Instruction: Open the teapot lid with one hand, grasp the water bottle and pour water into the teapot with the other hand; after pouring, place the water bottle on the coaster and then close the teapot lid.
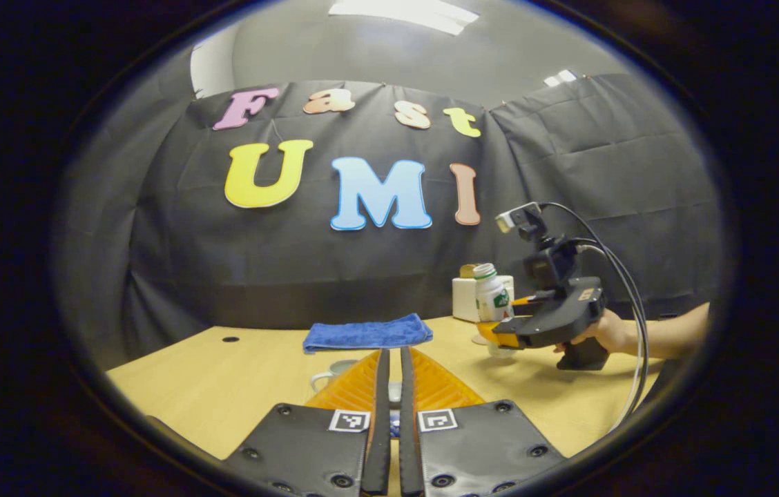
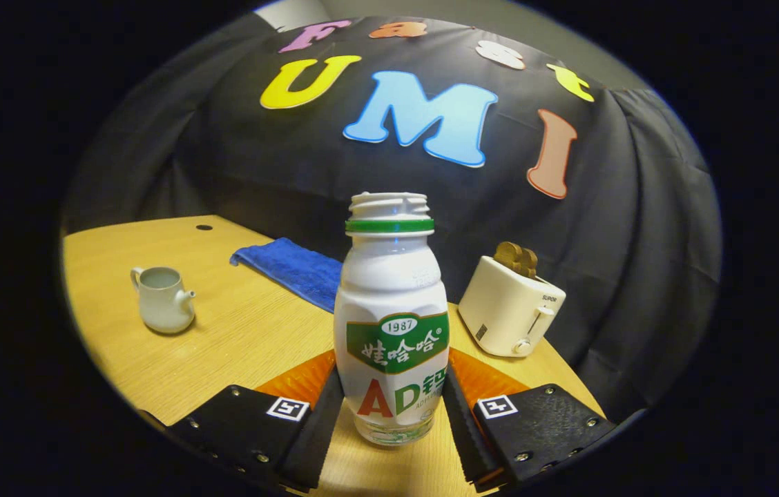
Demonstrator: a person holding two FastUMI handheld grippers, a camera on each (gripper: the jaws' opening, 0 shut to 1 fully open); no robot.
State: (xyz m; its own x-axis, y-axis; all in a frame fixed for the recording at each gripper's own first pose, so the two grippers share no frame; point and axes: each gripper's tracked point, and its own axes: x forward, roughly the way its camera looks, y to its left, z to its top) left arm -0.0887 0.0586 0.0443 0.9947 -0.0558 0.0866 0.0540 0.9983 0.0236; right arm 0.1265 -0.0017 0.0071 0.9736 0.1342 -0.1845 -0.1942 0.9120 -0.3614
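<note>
The wooden worktop point(image 2: 237, 338) carries a folded blue towel point(image 2: 289, 269) and a cream toaster point(image 2: 510, 310) by the back wall, with the lidless teapot point(image 2: 161, 298) well apart to one side. The right hand-held gripper point(image 2: 393, 407) clamps both fingers on the uncapped, upright water bottle point(image 2: 393, 324). The left hand-held gripper point(image 1: 393, 407) is nearly closed with a thin gap, and whether it pinches anything cannot be told.

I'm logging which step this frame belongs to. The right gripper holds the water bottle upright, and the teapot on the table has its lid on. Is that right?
Not quite. In the right gripper view the teapot stands open-topped, with no lid on it. The rest holds: the right gripper clamps the water bottle upright, a finger on each side.
</note>
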